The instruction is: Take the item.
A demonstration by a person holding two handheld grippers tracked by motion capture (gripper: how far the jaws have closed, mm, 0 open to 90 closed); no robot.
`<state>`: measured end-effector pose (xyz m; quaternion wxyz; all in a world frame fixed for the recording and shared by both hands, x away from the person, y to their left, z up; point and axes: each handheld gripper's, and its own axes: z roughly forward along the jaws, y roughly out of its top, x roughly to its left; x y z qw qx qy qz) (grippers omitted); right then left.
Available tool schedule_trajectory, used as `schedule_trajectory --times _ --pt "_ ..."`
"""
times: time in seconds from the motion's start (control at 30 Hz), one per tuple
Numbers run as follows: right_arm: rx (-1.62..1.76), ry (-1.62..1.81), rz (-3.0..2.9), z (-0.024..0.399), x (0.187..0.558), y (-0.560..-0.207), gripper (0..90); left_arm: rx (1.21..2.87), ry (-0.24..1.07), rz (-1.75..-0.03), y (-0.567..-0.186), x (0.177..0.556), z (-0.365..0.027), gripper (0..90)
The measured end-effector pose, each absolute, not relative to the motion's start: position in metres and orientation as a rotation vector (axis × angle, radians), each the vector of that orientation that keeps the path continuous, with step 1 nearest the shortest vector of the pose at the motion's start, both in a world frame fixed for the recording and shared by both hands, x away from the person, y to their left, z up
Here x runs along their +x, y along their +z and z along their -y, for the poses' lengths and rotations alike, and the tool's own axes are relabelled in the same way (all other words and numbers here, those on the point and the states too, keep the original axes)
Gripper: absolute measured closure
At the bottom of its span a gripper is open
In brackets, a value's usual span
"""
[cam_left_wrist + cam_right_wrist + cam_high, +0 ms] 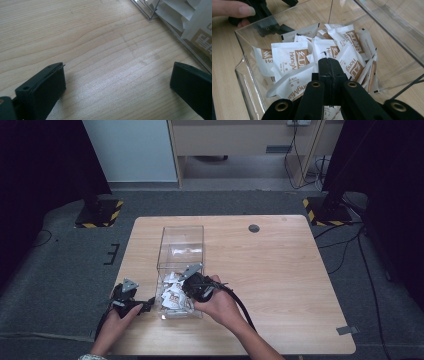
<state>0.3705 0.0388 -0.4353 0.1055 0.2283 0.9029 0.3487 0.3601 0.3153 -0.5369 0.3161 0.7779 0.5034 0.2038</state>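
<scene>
A clear plastic box (181, 237) stands on the wooden table (280, 270), its near end full of white-and-brown tea sachets (175, 297). My right gripper (184, 289) reaches into that end. In the right gripper view its jaws are pressed shut (329, 62) just above the sachets (289, 57); no paper shows between them. My left gripper (148, 304) sits on the table just left of the box. Its jaws (117, 80) are wide open over bare wood, with the box wall (175, 32) and sachets (200, 25) at the upper right.
The far half of the box holds only a sachet or two. A round grommet (254, 228) sits in the tabletop at the back. Through the box wall, the right gripper view shows the other hand (232, 8) and its gripper (264, 15).
</scene>
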Motion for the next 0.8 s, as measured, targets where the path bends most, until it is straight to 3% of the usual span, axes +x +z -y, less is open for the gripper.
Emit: schedule_trajectory --times 0.8 --pt "0.679 1.143 -2.599 -0.030 0.370 -0.409 90.0 2.050 0.537 -1.325 -0.537 0.360 -0.315 0.0"
